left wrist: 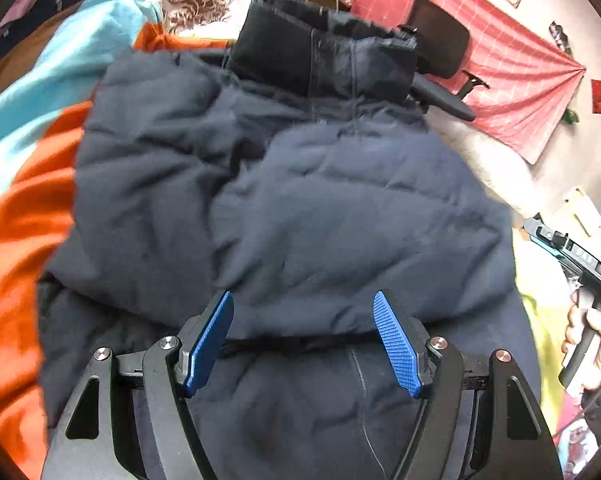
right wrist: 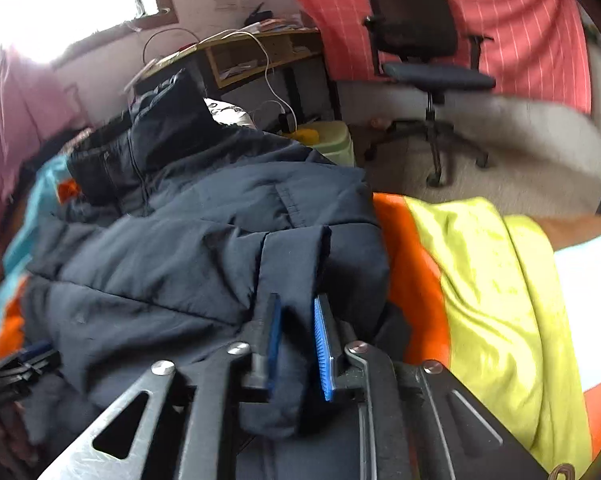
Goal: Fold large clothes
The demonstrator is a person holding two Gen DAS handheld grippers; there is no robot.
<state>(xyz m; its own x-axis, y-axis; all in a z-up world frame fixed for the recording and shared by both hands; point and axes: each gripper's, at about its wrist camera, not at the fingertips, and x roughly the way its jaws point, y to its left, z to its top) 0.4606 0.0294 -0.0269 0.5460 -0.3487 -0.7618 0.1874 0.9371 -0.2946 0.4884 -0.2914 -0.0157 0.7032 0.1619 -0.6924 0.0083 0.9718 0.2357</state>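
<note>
A large dark navy puffer jacket (left wrist: 300, 208) lies bunched on a bed, its black collar (left wrist: 320, 52) at the far end. My left gripper (left wrist: 303, 298) hovers just over the near hem, open, with nothing between its blue pads (left wrist: 396, 344). In the right wrist view the same jacket (right wrist: 188, 248) fills the left half. My right gripper (right wrist: 297, 300) has a raised fold of the jacket's edge (right wrist: 296, 264) filling the narrow gap between its pads, and they grip it. The right gripper (left wrist: 572, 248) also shows at the left wrist view's right edge, held by a hand (left wrist: 592, 336).
The bed cover (right wrist: 484, 280) under the jacket is orange, yellow-green and light blue. An office chair (right wrist: 428, 64) stands on the carpet beyond the bed, before a red checked cloth on the wall. A cluttered desk (right wrist: 260, 52) with cables sits under the window.
</note>
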